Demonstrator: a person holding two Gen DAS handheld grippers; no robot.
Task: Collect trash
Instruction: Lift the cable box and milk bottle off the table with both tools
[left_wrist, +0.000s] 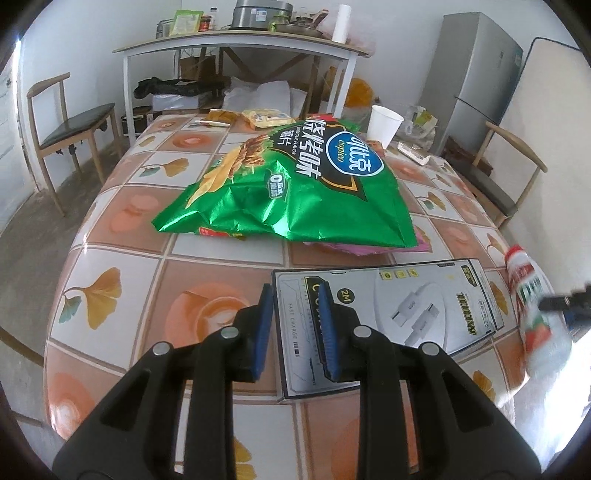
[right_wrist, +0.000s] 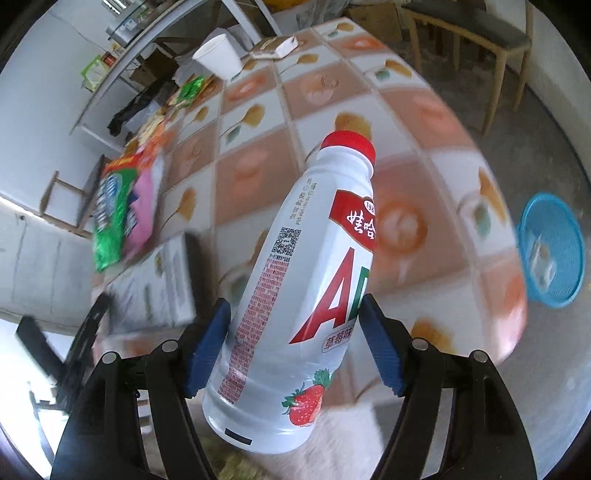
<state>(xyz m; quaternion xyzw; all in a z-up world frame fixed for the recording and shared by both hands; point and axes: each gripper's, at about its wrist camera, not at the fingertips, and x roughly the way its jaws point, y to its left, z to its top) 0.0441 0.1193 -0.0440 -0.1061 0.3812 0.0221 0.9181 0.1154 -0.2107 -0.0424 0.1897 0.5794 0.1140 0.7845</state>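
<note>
Left wrist view: the left gripper (left_wrist: 295, 328), jaws narrow, straddles one edge of a flat grey cardboard cable box (left_wrist: 388, 325) on the tiled table (left_wrist: 110, 221); whether it pinches is unclear. A crumpled green foil snack bag (left_wrist: 288, 184) and a white paper cup (left_wrist: 382, 125) remain uncollected.

Right wrist view: the right gripper (right_wrist: 295, 347) clamps a white plastic strawberry-drink bottle (right_wrist: 295, 295) with a red cap above the table. The blue mesh basket (right_wrist: 550, 251) on the floor looks nearly empty, so collecting has likely barely begun.

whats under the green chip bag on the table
A pink wrapper pokes out from beneath the green chip bag at its near right edge, on the table. The bag covers the rest, so anything else beneath it can't be seen.
</note>
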